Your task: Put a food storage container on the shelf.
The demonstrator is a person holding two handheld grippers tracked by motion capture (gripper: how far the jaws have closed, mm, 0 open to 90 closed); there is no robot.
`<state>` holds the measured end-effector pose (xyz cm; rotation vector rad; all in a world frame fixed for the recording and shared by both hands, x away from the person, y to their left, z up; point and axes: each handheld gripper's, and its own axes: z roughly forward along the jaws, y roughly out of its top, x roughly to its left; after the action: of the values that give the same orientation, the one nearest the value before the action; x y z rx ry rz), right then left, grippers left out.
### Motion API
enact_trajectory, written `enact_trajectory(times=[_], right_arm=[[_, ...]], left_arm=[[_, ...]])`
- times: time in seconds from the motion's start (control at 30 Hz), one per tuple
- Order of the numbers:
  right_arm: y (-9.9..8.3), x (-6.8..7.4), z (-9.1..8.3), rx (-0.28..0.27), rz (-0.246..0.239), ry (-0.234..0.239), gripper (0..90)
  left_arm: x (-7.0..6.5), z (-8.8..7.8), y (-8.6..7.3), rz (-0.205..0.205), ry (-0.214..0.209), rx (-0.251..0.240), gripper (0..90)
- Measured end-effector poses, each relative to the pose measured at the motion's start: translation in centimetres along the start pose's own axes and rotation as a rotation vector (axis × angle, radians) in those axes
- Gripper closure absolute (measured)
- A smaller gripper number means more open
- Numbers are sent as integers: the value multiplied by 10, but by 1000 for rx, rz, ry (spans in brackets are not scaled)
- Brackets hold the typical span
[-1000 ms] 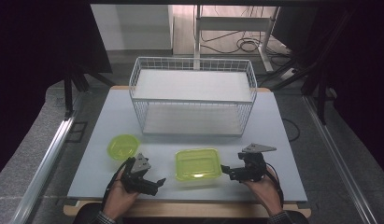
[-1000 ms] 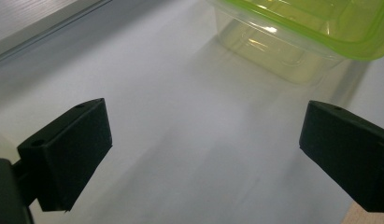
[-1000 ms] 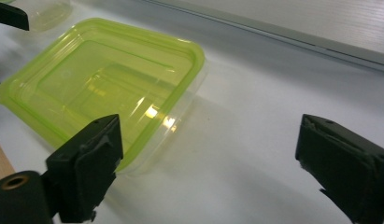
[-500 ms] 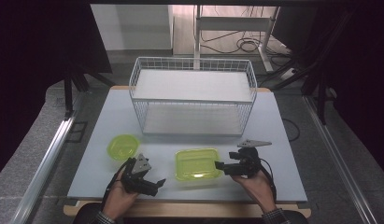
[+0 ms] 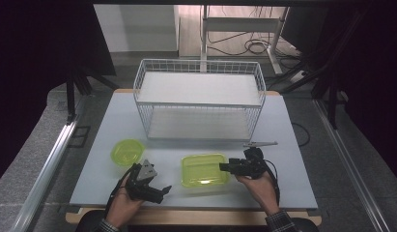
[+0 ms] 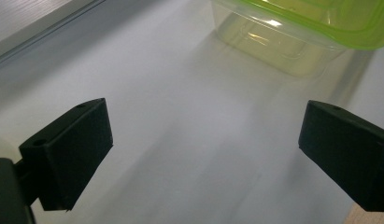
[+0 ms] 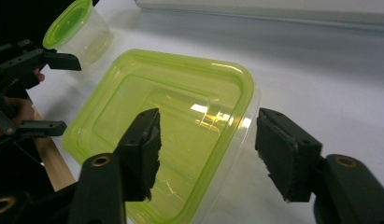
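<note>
A square clear container with a green lid (image 5: 204, 170) lies near the table's front, and a small round green-lidded tub (image 5: 126, 152) stands to its left. My right gripper (image 5: 225, 166) reaches in from the right. In the right gripper view (image 7: 208, 135) its jaws have just been closing astride the square container's (image 7: 171, 107) near rim. One pad hangs over the lid, the other stands outside the wall, and a gap still shows. My left gripper (image 5: 162, 192) rests left of the container, its jaws (image 6: 203, 140) wide open with nothing between them. The container (image 6: 292, 42) lies ahead of them.
A white wire basket (image 5: 198, 104) with a flat floor stands at the back middle of the pale table (image 5: 292, 183). The round tub (image 7: 77, 28) and the left gripper (image 7: 54, 93) appear beyond the square container in the right gripper view. The table's wooden front edge (image 5: 196, 216) runs under both hands.
My right gripper has slid left onto the square container's right edge and rolled, so its grey plate now shows edge-on. Its jaws have narrowed. The left hand has kept still.
</note>
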<state>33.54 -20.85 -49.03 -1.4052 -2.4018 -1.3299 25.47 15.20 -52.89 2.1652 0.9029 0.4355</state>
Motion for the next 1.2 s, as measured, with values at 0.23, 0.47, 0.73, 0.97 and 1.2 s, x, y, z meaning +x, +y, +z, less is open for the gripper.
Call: enact_trajectory(times=[0.23,0.47,0.73,0.97,1.2], right_arm=[[-2,-10,3,40,97,36,552],[-4,-22,10,90,212,113,717],[-1,-25,11,99,290,186,795],[4,-26,-1,41,293,204,796],[11,-26,-12,1,298,227,796]], left_arm=[[-1,0,0,14,2,7,27],[-2,0,0,24,5,8,27],[-1,-2,0,20,13,-3,27],[0,-3,1,18,18,-7,27],[0,-3,1,19,20,-7,27]])
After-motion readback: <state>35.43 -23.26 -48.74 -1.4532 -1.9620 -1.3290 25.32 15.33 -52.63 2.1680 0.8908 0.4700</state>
